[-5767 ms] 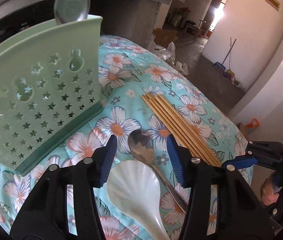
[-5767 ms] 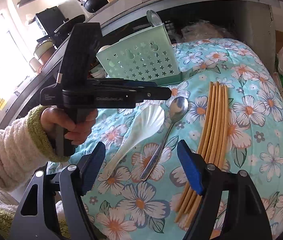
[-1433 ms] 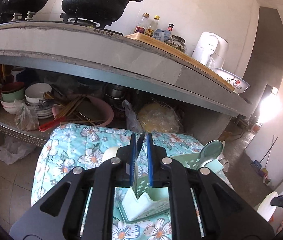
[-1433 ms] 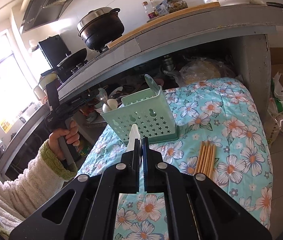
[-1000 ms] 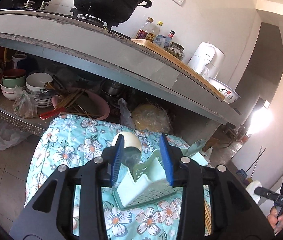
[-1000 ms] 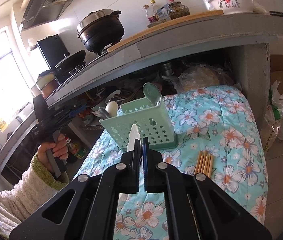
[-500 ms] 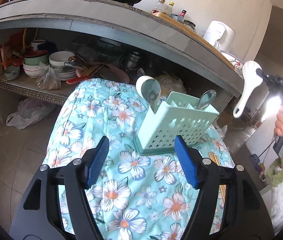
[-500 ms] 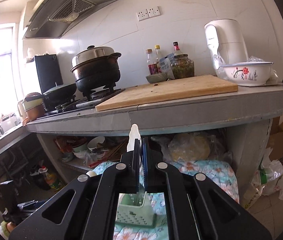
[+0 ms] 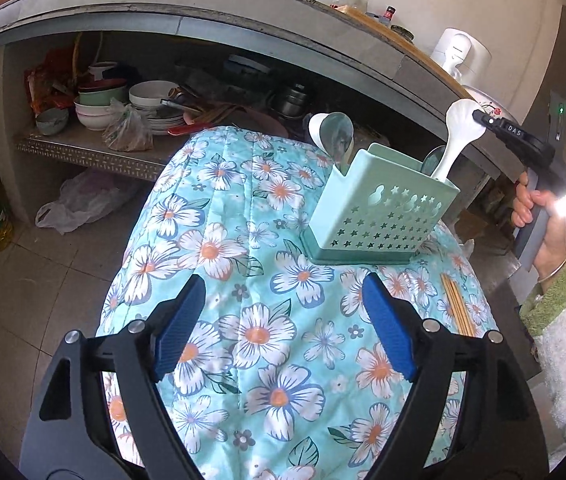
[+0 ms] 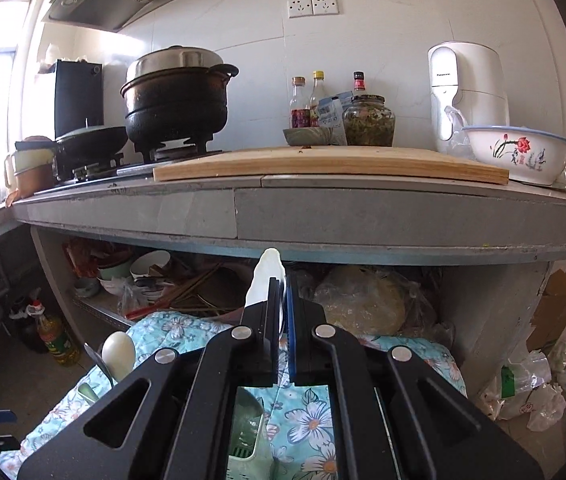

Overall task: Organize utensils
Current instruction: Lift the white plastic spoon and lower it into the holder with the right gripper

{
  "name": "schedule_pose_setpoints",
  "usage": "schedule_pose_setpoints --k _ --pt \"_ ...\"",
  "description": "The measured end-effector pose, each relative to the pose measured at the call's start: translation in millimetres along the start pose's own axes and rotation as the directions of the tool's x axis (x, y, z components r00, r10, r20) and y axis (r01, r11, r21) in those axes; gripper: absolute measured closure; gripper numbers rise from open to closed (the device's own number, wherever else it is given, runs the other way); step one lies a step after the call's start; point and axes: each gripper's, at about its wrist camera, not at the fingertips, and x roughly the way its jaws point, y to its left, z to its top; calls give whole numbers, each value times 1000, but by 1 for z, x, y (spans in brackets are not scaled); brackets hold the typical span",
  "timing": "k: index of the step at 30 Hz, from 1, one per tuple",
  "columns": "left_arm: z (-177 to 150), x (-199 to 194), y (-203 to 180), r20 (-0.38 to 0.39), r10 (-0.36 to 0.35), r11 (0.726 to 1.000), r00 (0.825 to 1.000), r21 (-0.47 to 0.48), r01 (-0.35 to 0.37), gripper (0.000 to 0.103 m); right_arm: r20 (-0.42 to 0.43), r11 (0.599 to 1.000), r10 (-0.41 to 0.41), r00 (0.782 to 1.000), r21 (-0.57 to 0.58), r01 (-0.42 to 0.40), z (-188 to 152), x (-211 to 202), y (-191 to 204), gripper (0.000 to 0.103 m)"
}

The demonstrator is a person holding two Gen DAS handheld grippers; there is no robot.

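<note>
While the left gripper (image 9: 283, 324) hangs over the quilted floral cloth (image 9: 243, 344) covering the table, its blue ribbed fingers (image 9: 179, 324) are spreading apart, nothing between them. Cloth is teal, padded, printed with white and orange flowers. Beyond the fingers stands the utensil holder (image 9: 379, 216), mint-green plastic, boxy, front wall punched with star holes, set on a darker green base. Metal spoon (image 9: 337, 136) and a white spoon behind it stick up at its left end, bowls up; another metal spoon bowl shows at the right end. Bundle of thin wooden chopsticks (image 9: 457, 308) lies flat on the cloth right of the holder, apart from it. Right gripper (image 9: 483, 120), held in a hand (image 9: 535, 208) with a fuzzy green-cuffed sleeve, is clamped on the scalloped bowl of a white ceramic spoon (image 9: 457, 140); its handle points down into the holder's right end, whether it touches bottom cannot be told. Right wrist view: fingers (image 10: 293, 332) pressed together on the white spoon. Farther back, a concrete counter over a shelf of stacked bowls.
</note>
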Motion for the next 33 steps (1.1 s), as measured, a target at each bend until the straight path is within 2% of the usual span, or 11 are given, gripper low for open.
schedule_pose_setpoints --k 8,17,21,29,30,33 --pt "0 5 -1 -12 -15 1000 1000 -14 15 26 -42 999 41 998 13 -41 -26 1 4 99" --pt "-1 7 -4 -17 -24 1000 1000 -16 23 26 -162 994 93 982 -35 -100 -58 5 17 98" --pt "-1 6 -4 -16 -26 999 1000 -18 26 26 -190 994 92 977 -34 -100 -69 2 19 98" --pt "-1 3 -7 -15 -34 999 999 -18 34 25 -233 994 99 967 -22 -108 -72 1 17 97" --pt "-1 2 -7 -14 -34 999 999 -17 34 25 -233 994 100 967 -23 -108 -71 0 17 96" --pt "-1 1 -8 -12 -33 999 999 -15 33 25 -234 993 107 966 -17 -114 -70 0 17 83"
